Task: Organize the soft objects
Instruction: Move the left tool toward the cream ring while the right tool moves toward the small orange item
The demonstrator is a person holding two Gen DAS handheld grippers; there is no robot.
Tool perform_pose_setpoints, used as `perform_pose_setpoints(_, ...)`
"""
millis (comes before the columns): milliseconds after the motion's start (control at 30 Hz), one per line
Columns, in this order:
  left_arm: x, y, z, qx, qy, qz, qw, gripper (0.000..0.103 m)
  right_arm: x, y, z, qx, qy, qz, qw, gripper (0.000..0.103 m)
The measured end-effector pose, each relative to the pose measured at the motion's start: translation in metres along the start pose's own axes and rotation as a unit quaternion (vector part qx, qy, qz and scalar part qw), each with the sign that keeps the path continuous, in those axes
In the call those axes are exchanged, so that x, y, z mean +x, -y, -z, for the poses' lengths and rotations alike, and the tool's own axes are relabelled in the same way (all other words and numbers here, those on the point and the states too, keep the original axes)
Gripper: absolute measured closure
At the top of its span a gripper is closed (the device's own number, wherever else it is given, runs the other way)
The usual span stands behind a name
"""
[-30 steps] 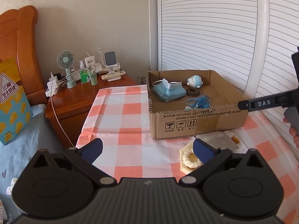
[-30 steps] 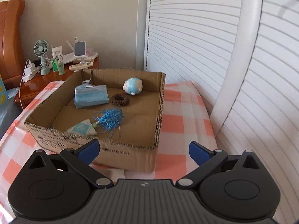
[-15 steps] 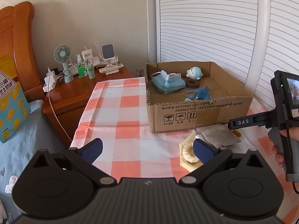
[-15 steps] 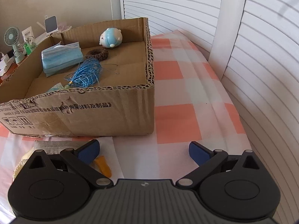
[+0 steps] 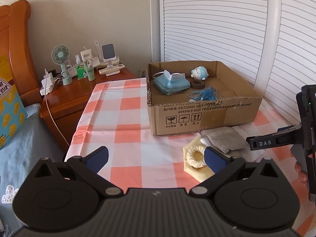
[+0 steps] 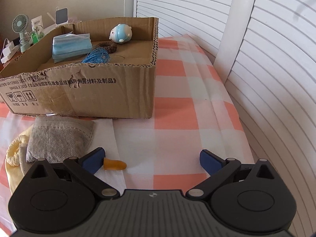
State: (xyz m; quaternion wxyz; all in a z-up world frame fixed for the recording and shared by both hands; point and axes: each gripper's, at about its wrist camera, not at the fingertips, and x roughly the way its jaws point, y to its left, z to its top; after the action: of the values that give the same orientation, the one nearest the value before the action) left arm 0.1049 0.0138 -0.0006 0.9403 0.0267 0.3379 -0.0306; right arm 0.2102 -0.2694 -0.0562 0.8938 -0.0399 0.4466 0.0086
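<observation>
A cardboard box [image 5: 205,116] [image 6: 83,94] on the checked cloth holds blue face masks [image 5: 170,82] [image 6: 71,46], a blue-and-white plush toy [image 5: 199,72] [image 6: 120,33], a brown hair tie [image 5: 197,84] [image 6: 107,46] and a blue tassel [image 5: 205,94] [image 6: 95,56]. In front of the box lie a cream scrunchie [image 5: 195,157] [image 6: 13,150] on a yellow cloth [image 5: 199,173], a grey pouch [image 5: 225,140] [image 6: 59,138] and a small orange piece [image 6: 114,165]. My left gripper [image 5: 156,158] is open, low over the cloth, its right finger beside the scrunchie. My right gripper [image 6: 152,161] is open, its left finger next to the orange piece.
A wooden nightstand [image 5: 79,96] at the back left carries a small fan [image 5: 61,59], bottles, chargers and a remote. A wooden headboard [image 5: 13,45] and blue bedding [image 5: 21,148] are at the left. White slatted doors [image 5: 217,23] [image 6: 256,49] line the back and right.
Both grippers have drawn back from the box and lowered toward the cloth. The right wrist view now looks at the pouch and orange piece in front of the box. Both stayed open.
</observation>
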Motion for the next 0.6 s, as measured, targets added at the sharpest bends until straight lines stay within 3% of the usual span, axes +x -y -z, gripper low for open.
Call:
perform_pose_setpoints(333, 0.006, 0.004, 0.002, 0.001, -0.01, 0.003, 0.9999, 0.001, -0.014, 0.006, 0.018, -0.04, 0.03, 0.009, 0.999, 0.0)
perform_pose_setpoints(600, 0.016, 0.011, 0.002, 0.021, -0.02, 0.006, 0.9996, 0.001, -0.015, 0.018, 0.022, -0.037, 0.04, -0.017, 0.998, 0.0)
